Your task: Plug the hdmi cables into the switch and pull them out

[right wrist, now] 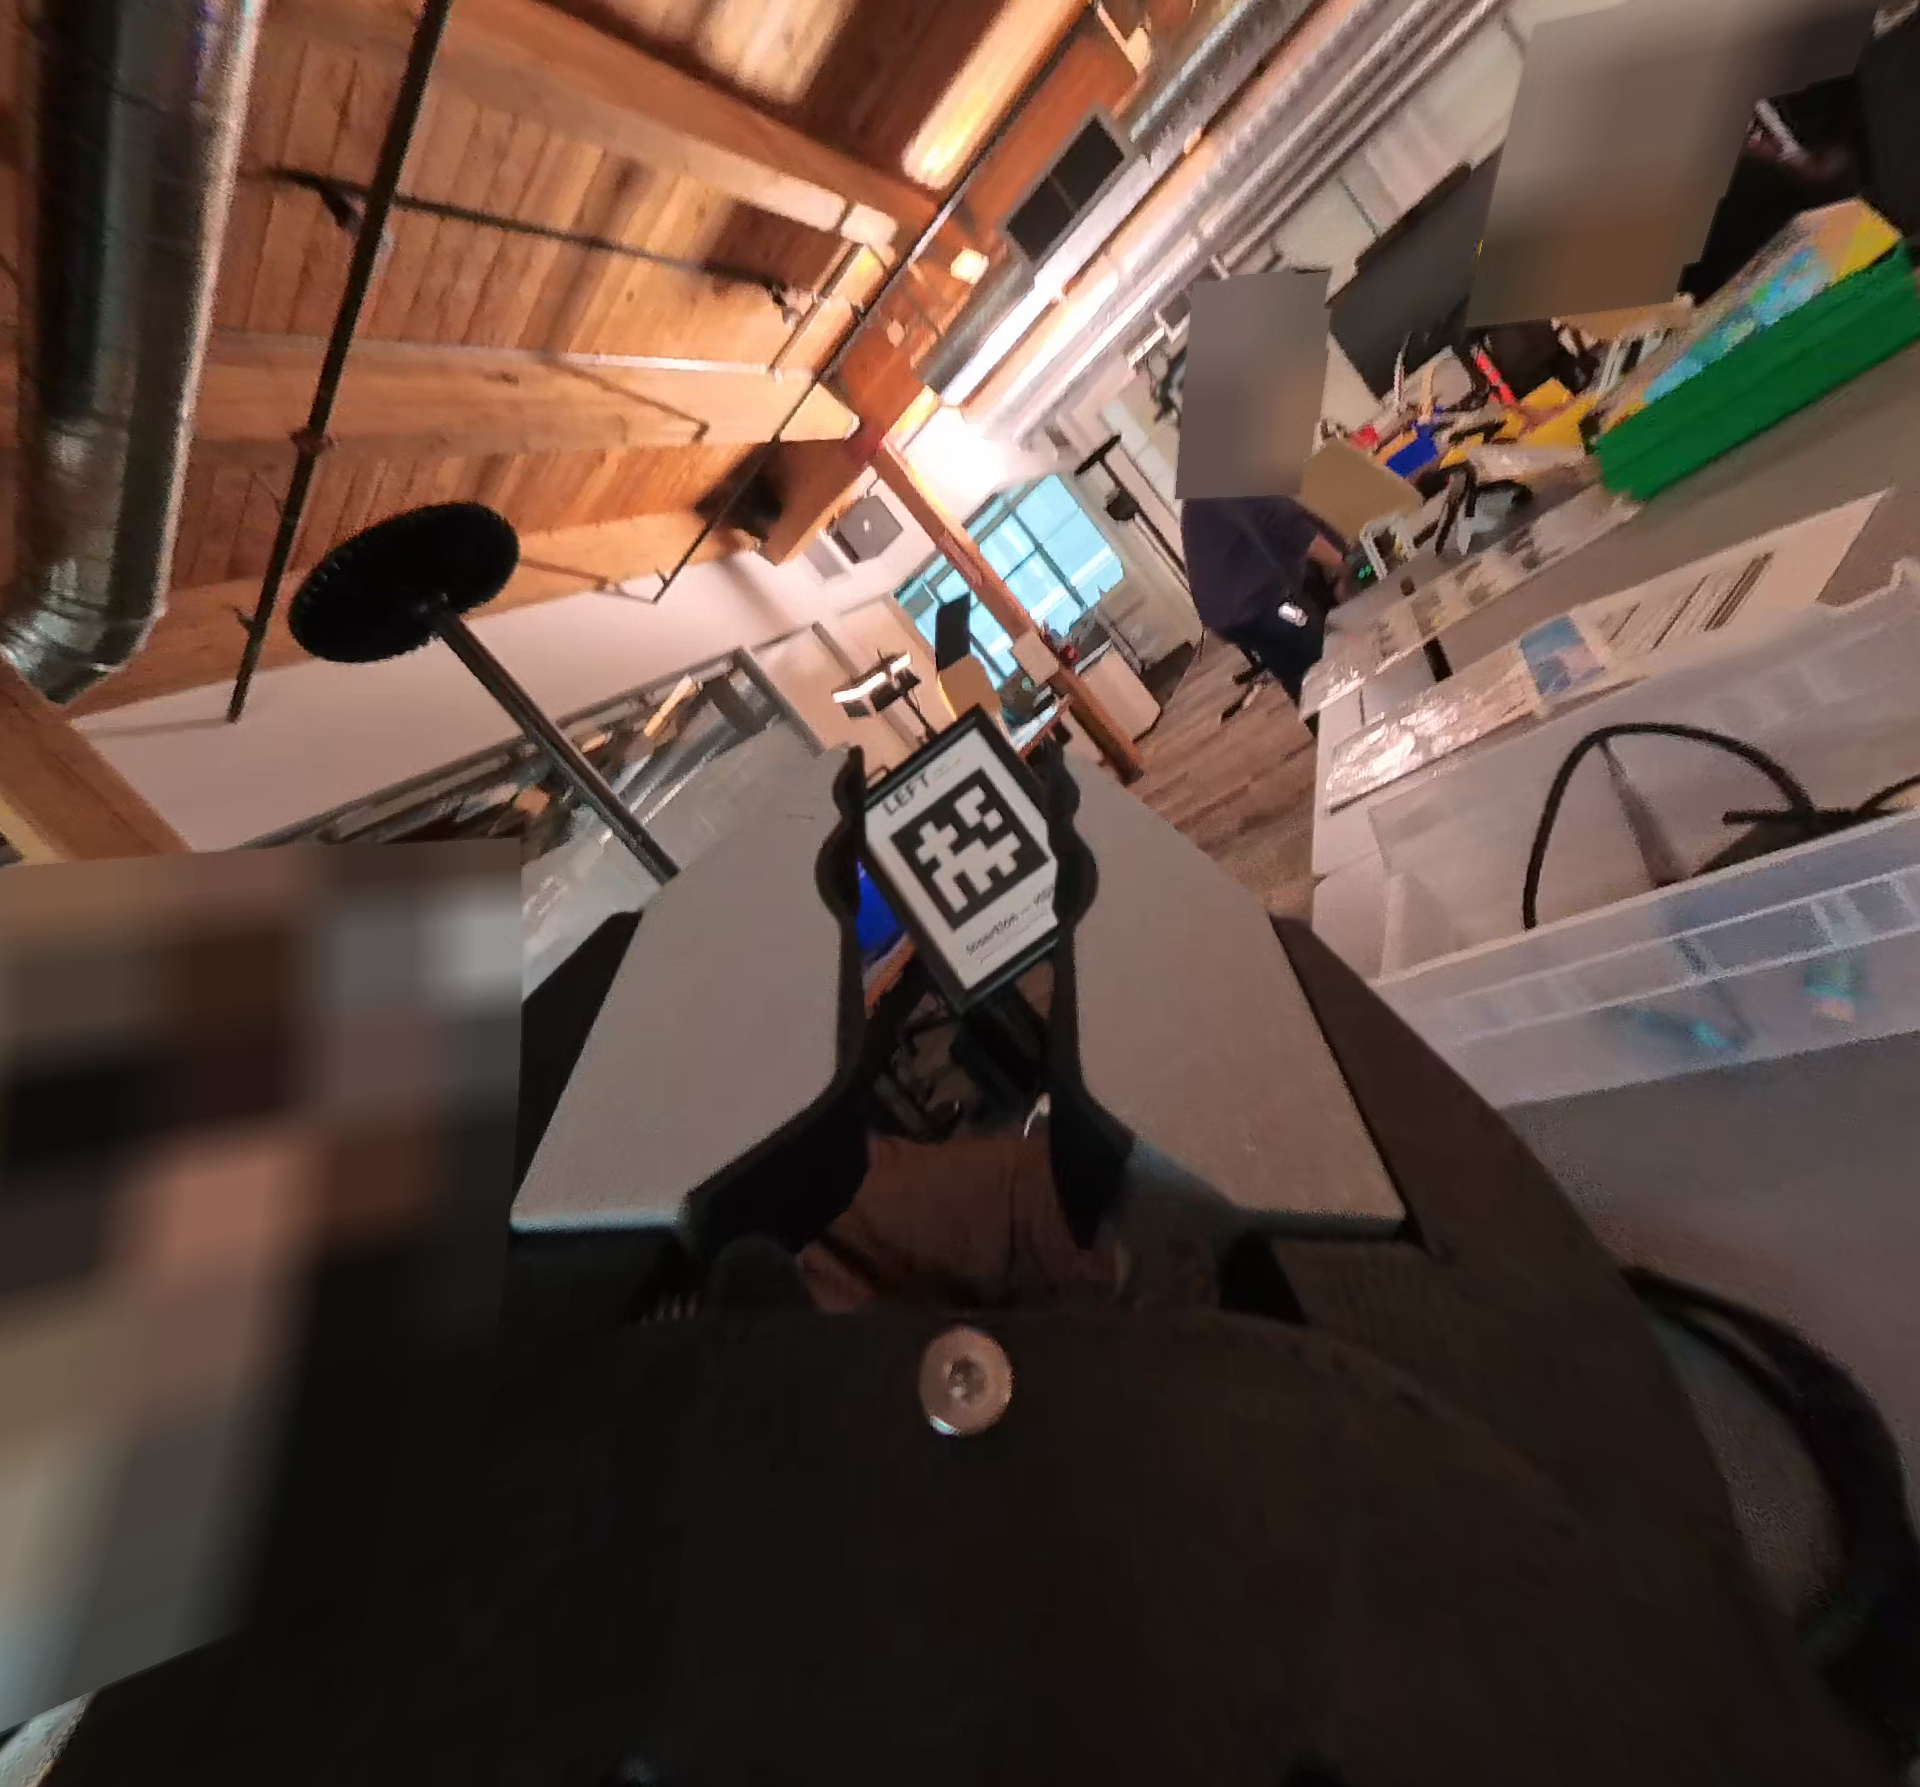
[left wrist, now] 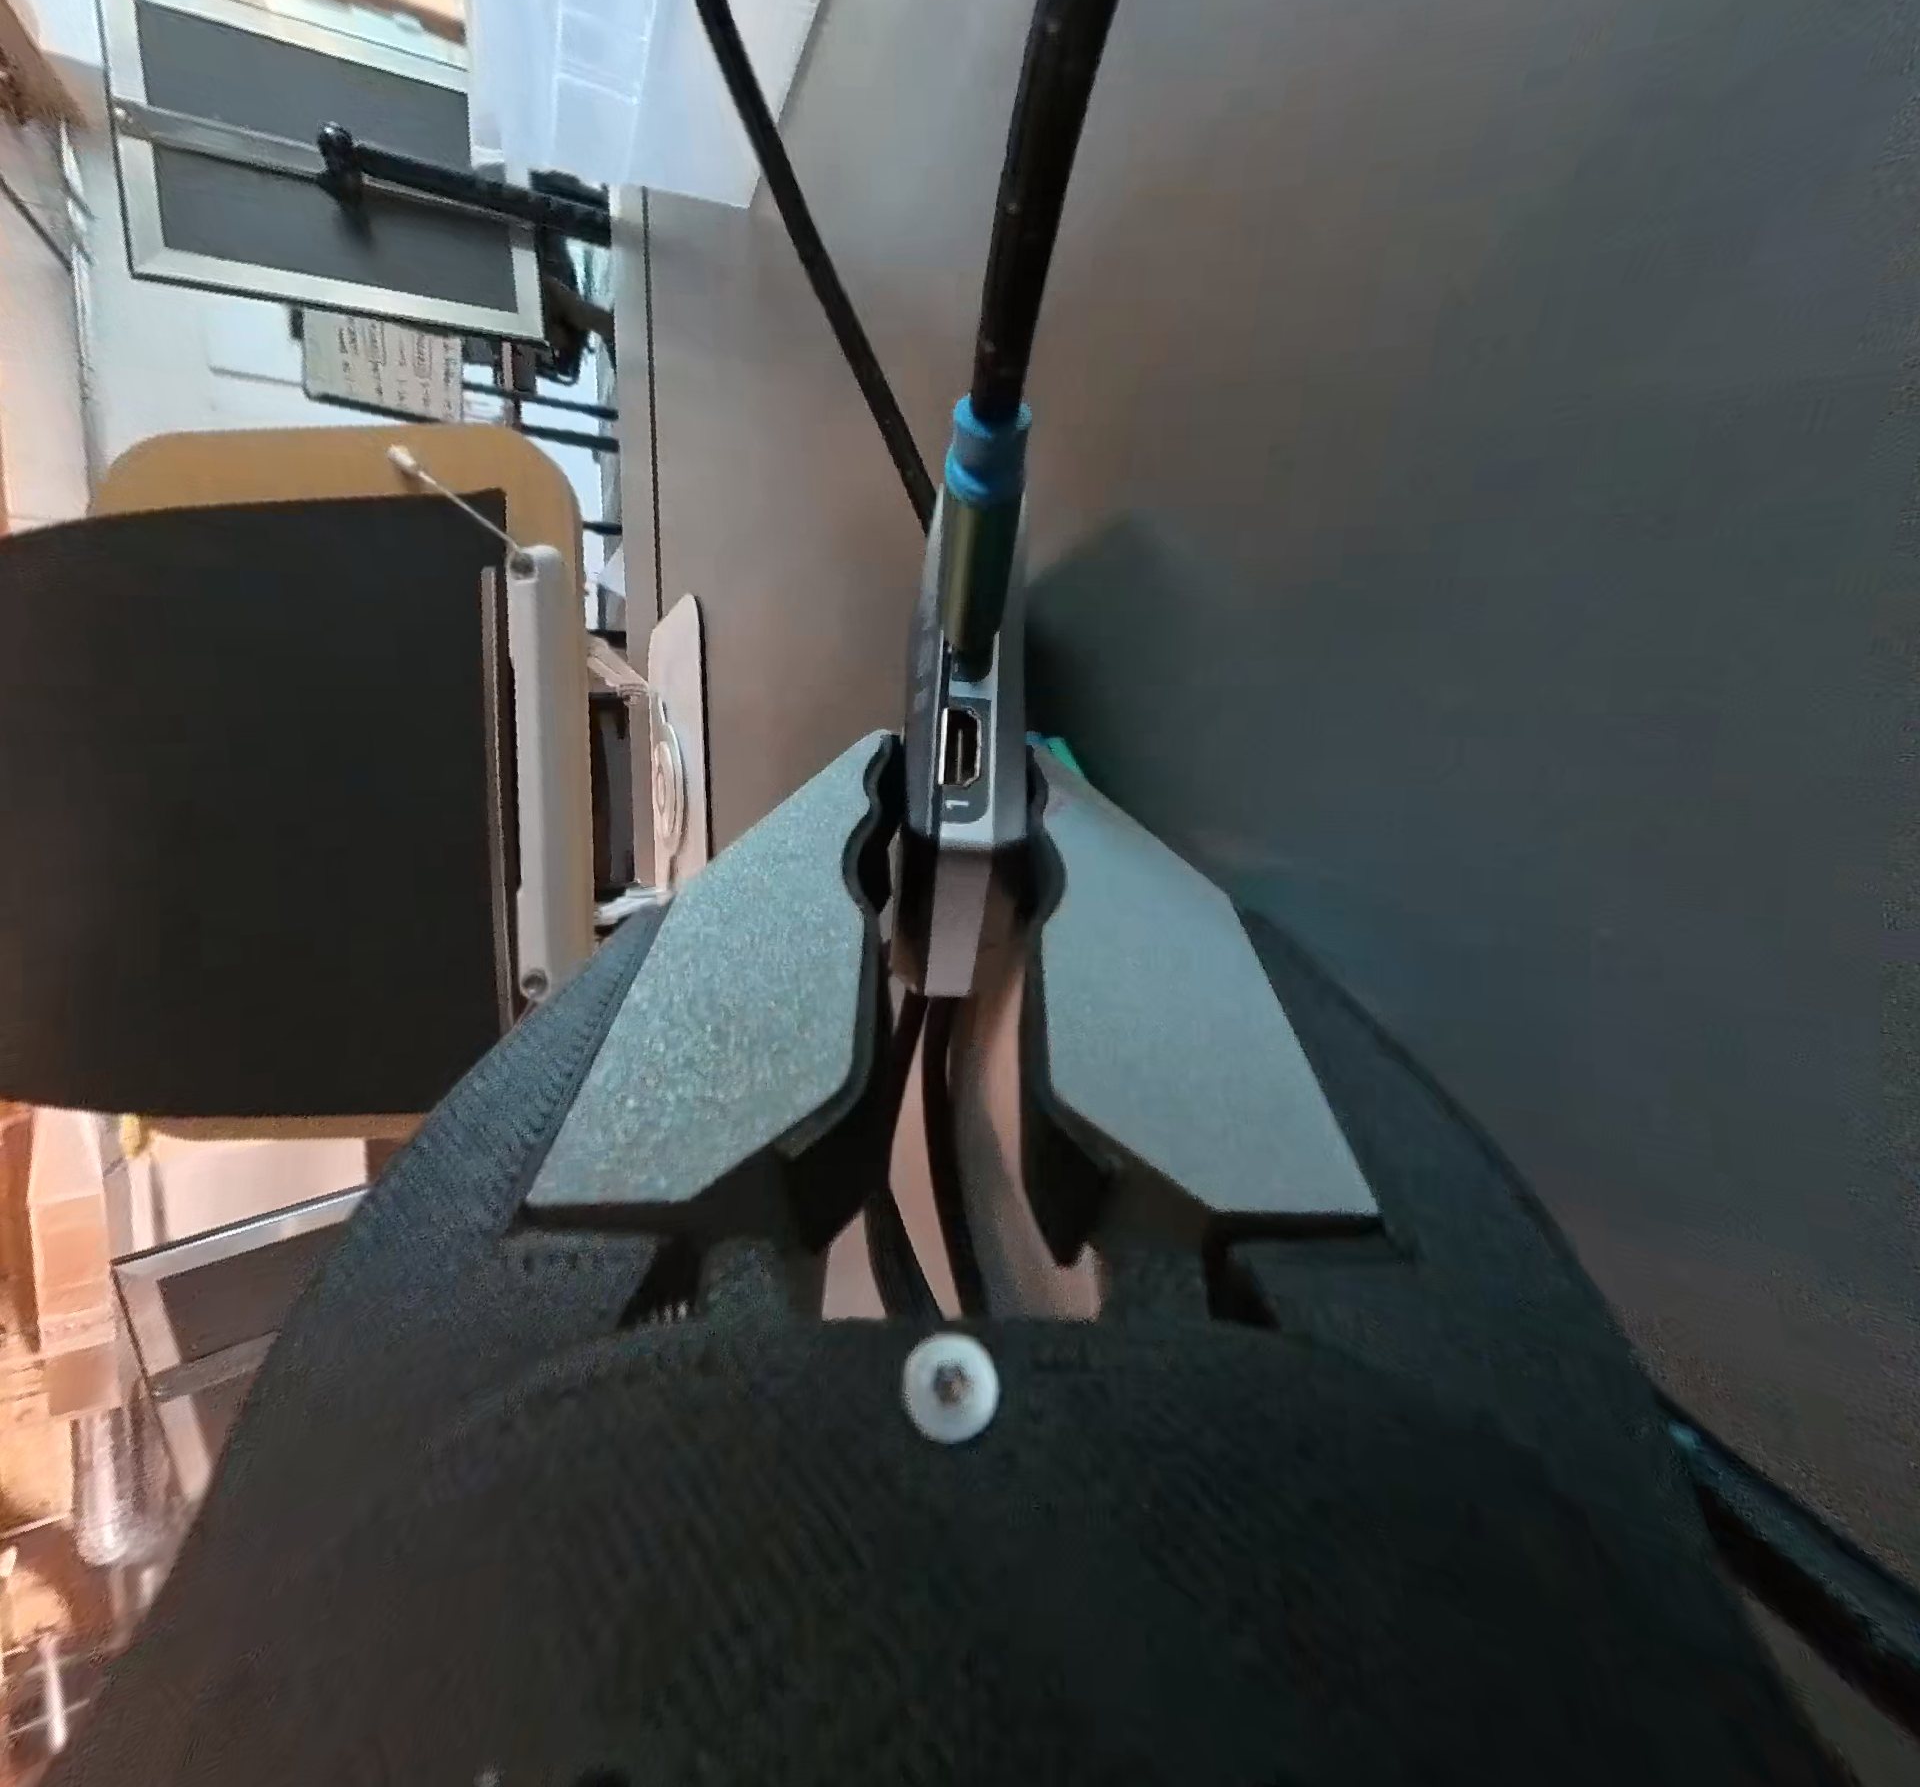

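In the left wrist view my left gripper [left wrist: 961, 781] is shut on the grey HDMI switch [left wrist: 971, 833], which it holds edge-on between both pads. An empty HDMI port [left wrist: 961, 750] faces the camera. Just beyond it, a black HDMI cable [left wrist: 1023, 210] with a blue collar and metal plug [left wrist: 977, 553] sits in the neighbouring port. More cables [left wrist: 935, 1166] leave the switch's near end between my fingers. In the right wrist view my right gripper [right wrist: 956, 802] is open. A black-and-white marker plate [right wrist: 961, 864] shows in the gap between the fingers. No cable shows there.
A grey tabletop [left wrist: 1455, 387] fills the right of the rolled left view, and a chair [left wrist: 260, 802] stands at the left. A thin black cable [left wrist: 790, 179] crosses the top. The right view shows clear plastic bins [right wrist: 1662, 906], a black cable loop [right wrist: 1558, 802], a black stand [right wrist: 405, 584] and a distant person [right wrist: 1257, 574]. Left tips to right tips: about 30 cm.
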Demonstrator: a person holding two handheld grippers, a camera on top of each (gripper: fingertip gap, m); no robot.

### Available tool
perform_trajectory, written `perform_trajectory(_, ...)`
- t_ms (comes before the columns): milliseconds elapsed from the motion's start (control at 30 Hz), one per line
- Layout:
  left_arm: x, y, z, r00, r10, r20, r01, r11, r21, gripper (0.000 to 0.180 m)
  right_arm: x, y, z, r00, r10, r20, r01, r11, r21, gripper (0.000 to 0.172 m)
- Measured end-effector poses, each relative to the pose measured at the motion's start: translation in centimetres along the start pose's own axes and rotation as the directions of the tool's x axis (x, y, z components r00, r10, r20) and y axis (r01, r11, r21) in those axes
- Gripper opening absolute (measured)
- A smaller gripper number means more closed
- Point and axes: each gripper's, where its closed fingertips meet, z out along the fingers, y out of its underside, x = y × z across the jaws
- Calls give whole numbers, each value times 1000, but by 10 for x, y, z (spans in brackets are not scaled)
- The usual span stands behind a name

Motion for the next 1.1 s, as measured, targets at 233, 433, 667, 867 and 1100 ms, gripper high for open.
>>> perform_trajectory(233, 0, 5, -1, 1000, 7, 23, -7, 1000, 15, 20, -71, -13, -29, 986, 122, 110, -136, 983, 124, 35)
perform_trajectory(433, -14, 6, 8, 995, -46, 89, 44, 999, 26, 19, -127, -19, -38, 993, -100, -69, 111, 977, 184, 35)
perform_trajectory(667, -55, 14, -30, 956, -146, 254, 111, 983, 148, 19, 25, 76, -68, 732, -397, -555, 214, 906, -366, 57)
perform_trajectory(867, -49, 47, -61, 951, -95, 293, 55, 988, 141, 19, 117, 173, -102, 672, -632, -387, 120, 609, -784, 47)
perform_trajectory(1100, -22, 67, -61, 946, -79, 314, 32, 988, 151, 19, 150, 221, -121, 682, -720, -125, 166, 320, -933, 46)
